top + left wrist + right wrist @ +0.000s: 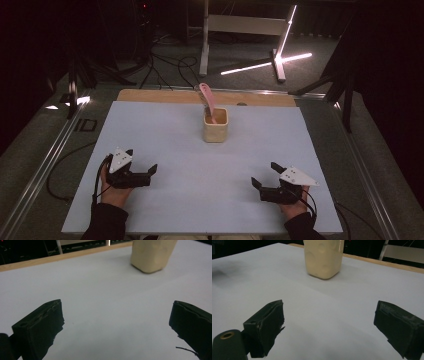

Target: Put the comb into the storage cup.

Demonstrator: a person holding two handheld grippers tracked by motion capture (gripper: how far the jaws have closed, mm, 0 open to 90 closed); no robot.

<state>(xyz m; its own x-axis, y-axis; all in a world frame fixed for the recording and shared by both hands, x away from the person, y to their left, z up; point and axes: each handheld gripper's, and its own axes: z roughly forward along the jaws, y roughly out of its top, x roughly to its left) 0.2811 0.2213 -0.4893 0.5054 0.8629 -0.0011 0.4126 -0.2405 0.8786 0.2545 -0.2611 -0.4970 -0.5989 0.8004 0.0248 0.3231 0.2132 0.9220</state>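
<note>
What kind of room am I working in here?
Probably a lab or recording studio, not a home: a dark room with loose cables on the floor, light bars behind, and a white table bearing just a cup with a pink tool.

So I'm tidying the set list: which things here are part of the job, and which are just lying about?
Job:
cup
pink spatula standing in it
left gripper, open
right gripper, open

Lying about:
light bars on the floor
white stand
floor cables

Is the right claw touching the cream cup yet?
Apart. The high view shows bare white sheet between the right claw and the cream cup; the right gripper view shows its open jaws well short of it.
</note>
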